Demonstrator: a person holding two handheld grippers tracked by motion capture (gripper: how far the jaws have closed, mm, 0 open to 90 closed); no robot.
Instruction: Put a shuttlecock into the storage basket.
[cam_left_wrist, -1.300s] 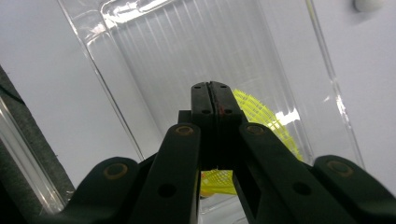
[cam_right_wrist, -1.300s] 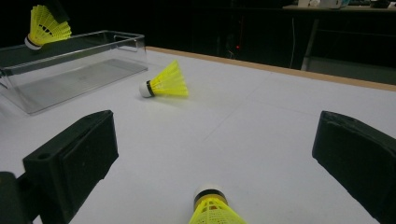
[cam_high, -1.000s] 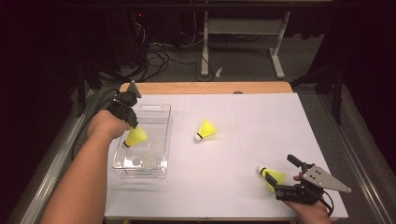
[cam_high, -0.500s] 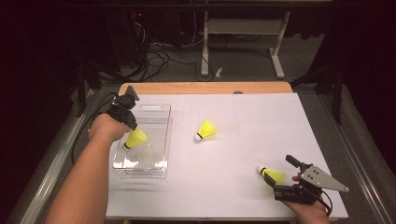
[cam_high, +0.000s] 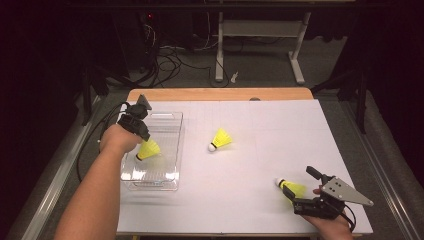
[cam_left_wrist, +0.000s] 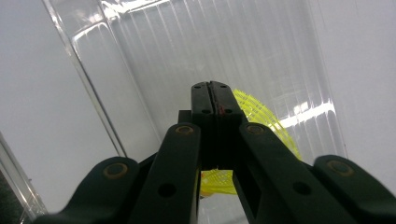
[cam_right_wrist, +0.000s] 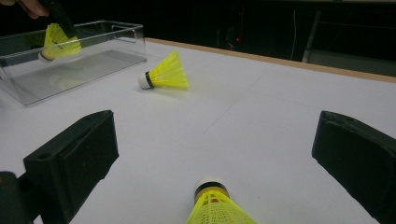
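My left gripper (cam_high: 142, 131) is clamped on the skirt of a yellow shuttlecock (cam_high: 148, 149): neon mesh skirt, white cork tip, dark band at the neck. It hangs inside the clear plastic bin (cam_high: 172, 150) at the table's left, cork pointing down-left, above the bin floor. In the left gripper view the jaws are pressed together with yellow mesh (cam_left_wrist: 261, 112) caught between them.

My right gripper (cam_high: 306, 190) is spread wide, straddling a second shuttlecock (cam_high: 291, 187) lying on the white table (cam_high: 250, 200), cork away from me. Third shuttlecock (cam_high: 220, 139) lies mid-table.

Versus 0.5 s ago: held shuttlecock sits slightly lower in the bin; right side unchanged.
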